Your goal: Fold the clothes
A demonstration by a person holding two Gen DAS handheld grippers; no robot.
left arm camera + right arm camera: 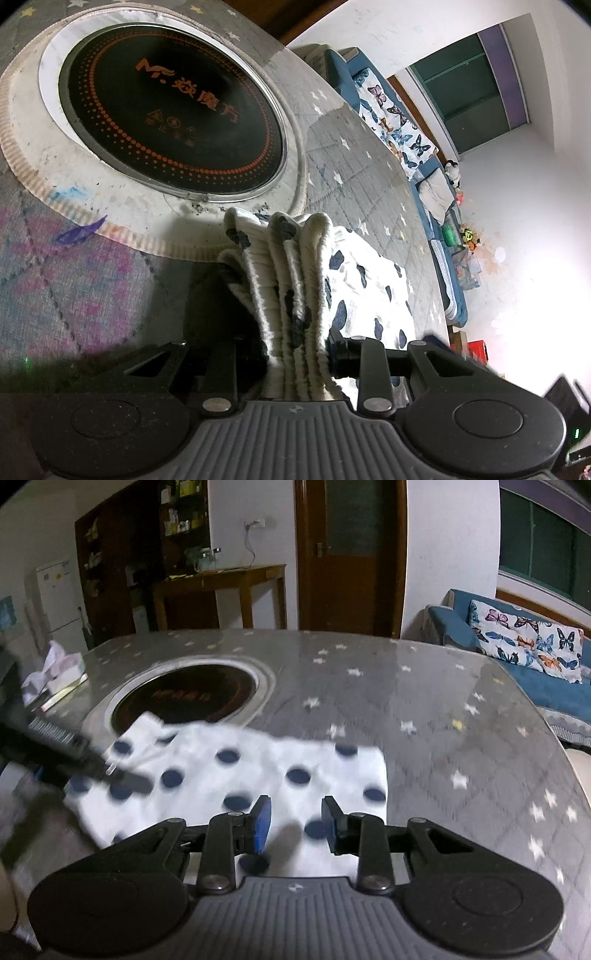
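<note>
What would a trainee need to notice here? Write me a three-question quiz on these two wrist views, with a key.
1. True or false: the left gripper is clamped on bunched layers of the spotted white cloth.
2. What is between the right gripper's jaws? A) a cloth edge B) nothing, cloth lies beneath C) the tissue box
3. Name the round black thing set into the table beyond the cloth.

Key:
1. True.
2. B: the jaws stand apart, gripping nothing.
3. A built-in cooktop with orange dots and lettering.
</note>
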